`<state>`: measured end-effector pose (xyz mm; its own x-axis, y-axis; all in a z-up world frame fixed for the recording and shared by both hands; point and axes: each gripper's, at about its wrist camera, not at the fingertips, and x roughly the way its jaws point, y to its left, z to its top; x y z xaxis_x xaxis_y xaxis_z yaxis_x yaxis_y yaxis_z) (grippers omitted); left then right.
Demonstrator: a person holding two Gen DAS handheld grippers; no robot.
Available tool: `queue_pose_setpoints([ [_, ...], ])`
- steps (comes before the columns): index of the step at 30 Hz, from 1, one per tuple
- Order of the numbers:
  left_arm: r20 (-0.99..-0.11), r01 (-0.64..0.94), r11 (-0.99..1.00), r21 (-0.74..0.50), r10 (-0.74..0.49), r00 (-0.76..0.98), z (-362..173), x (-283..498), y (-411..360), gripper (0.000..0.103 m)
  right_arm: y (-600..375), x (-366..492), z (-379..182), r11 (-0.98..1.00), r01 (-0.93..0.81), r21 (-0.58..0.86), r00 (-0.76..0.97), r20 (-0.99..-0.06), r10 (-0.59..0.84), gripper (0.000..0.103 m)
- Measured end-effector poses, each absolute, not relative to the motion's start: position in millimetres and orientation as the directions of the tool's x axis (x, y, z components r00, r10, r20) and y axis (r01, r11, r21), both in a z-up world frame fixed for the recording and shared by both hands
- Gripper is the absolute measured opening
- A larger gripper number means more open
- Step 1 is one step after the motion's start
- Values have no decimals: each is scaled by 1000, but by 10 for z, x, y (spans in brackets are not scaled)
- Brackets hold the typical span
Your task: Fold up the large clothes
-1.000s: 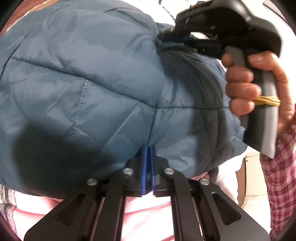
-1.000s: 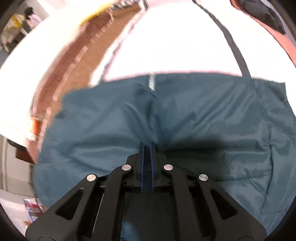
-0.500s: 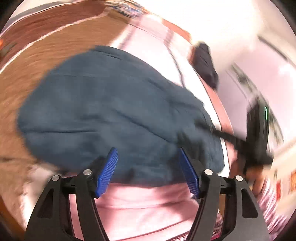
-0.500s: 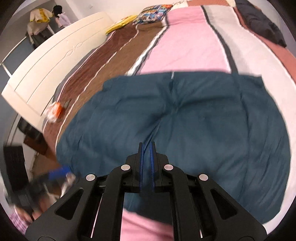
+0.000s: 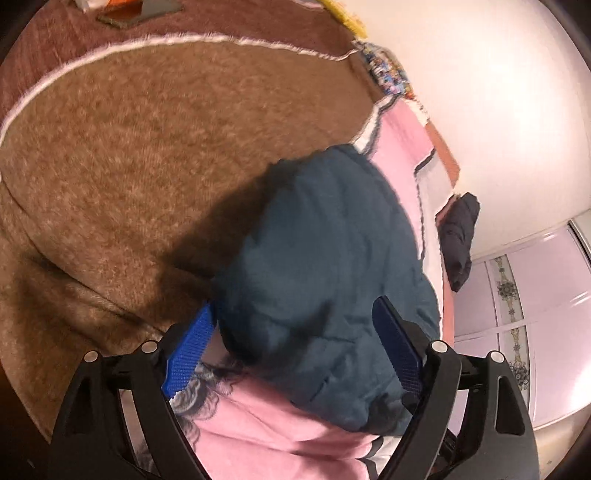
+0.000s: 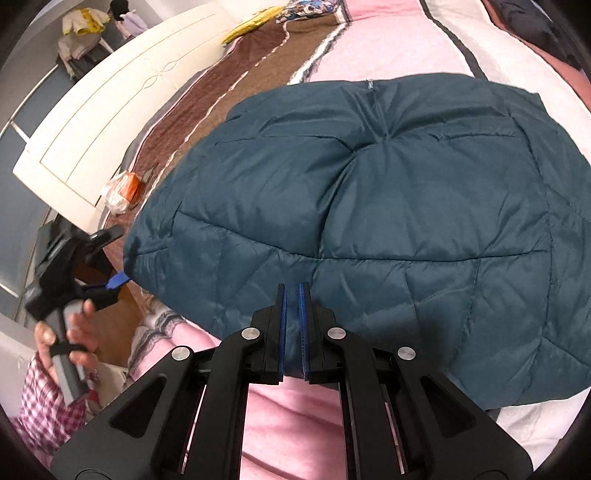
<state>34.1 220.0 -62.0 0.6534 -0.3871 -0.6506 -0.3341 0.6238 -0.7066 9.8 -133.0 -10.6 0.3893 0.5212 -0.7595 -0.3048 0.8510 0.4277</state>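
A teal quilted puffer jacket (image 6: 388, 192) lies folded on the pink and brown bedspread (image 6: 288, 417). My right gripper (image 6: 291, 295) is shut on the jacket's near hem, with fabric pinched between the blue pads. My left gripper (image 5: 295, 325) is open and empty, its jaws wide apart around the jacket's left end (image 5: 325, 258) without gripping it. It also shows in the right wrist view (image 6: 114, 282), just off the jacket's left edge.
A dark garment (image 5: 458, 240) lies at the far side of the bed. A white headboard (image 6: 96, 122) stands at the left, with a plastic bag and orange packet (image 6: 123, 188) beside it. Pillows (image 6: 295, 11) sit at the far end.
My left gripper has let go of the jacket, opened wide and swung away to the jacket's left end. My right gripper stays shut on the hem as the jacket settles flat.
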Motion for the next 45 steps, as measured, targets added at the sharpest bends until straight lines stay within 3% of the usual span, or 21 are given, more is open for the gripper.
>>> queue_pose_setpoints([
  [8,-653,-346,613,-710,-392,647,-766,591,2103,83,-1385,36,-102,838,-295,459,387,-744,544,7],
  [9,-662,-352,617,-703,-388,641,-774,603,2097,79,-1378,44,-123,836,-293,464,380,-746,547,7],
  [10,-668,-357,621,-698,-383,638,-782,578,2101,62,-1371,46,-141,833,-289,473,372,-746,553,7],
  [13,-633,-308,619,-722,-413,655,-747,594,2104,34,-1297,67,-237,832,-285,475,343,-760,552,7],
  [20,-535,-66,737,-673,-423,731,-129,446,1715,17,-1223,240,-588,859,-222,461,280,-814,509,3],
  [28,-464,230,858,-459,-453,761,659,304,790,15,-1328,306,-610,843,-187,505,264,-800,538,2],
  [31,-449,307,866,-393,-473,758,853,269,477,15,-1567,171,-379,792,-205,575,303,-732,610,5],
  [34,-454,356,862,-361,-495,741,948,280,209,15,-1928,-35,-83,814,-221,537,418,-702,577,5],
  [39,-470,459,842,-284,-539,699,1025,267,-348,15,-2964,-210,28,863,-37,504,585,-689,427,5],
  [45,-536,573,783,-243,-600,593,916,353,-1078,15,-3361,-17,-411,811,81,579,540,-709,453,7],
])
